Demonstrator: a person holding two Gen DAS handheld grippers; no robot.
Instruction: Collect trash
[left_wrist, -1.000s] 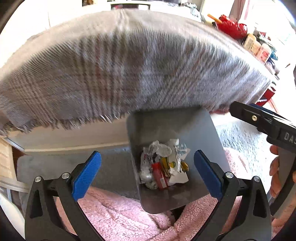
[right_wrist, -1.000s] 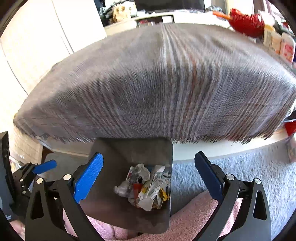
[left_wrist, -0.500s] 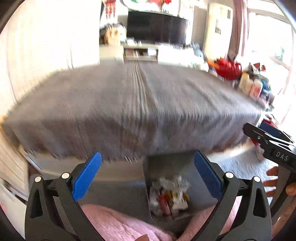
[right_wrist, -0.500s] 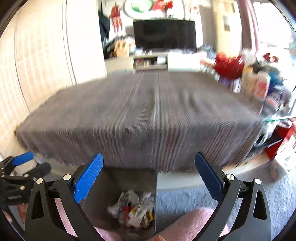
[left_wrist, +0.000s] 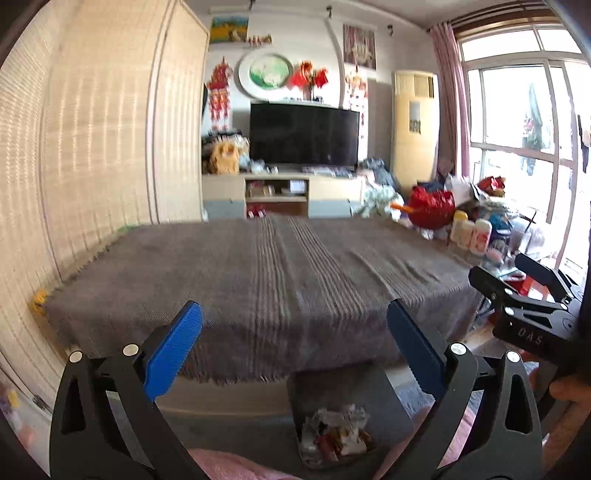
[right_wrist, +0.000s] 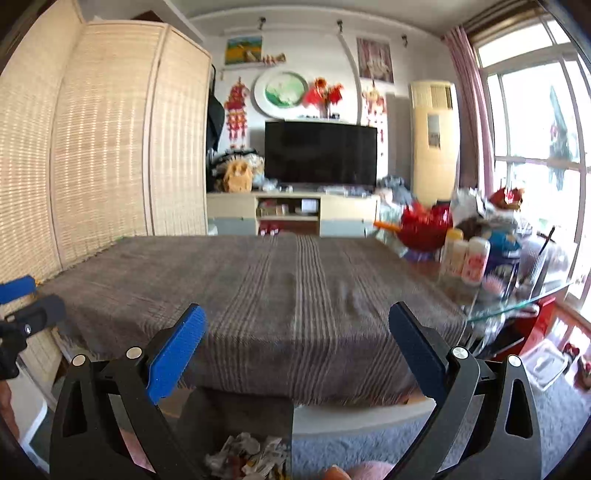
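A grey bin (left_wrist: 384, 402) stands on the floor below the table's near edge, with crumpled wrappers (left_wrist: 334, 432) piled inside. The right wrist view catches the same bin (right_wrist: 236, 410) and wrappers (right_wrist: 251, 456) at the bottom of the picture. My left gripper (left_wrist: 295, 347) is open and empty, held above the bin and level with the table. My right gripper (right_wrist: 297, 349) is also open and empty, beside the left one. The table (left_wrist: 280, 273) carries a grey-brown striped cloth, and no trash shows on it.
Bottles (right_wrist: 465, 258) and a red bag (right_wrist: 424, 225) crowd a glass side table at the right. A woven screen (right_wrist: 103, 147) stands at the left. A TV (right_wrist: 320, 153) on a low cabinet is behind the table. Pink fleece (left_wrist: 236, 467) lies under the grippers.
Both grippers rose and tilted up from looking down into the bin to looking across the table top. The bin slid to the bottom of both views. Both stayed open.
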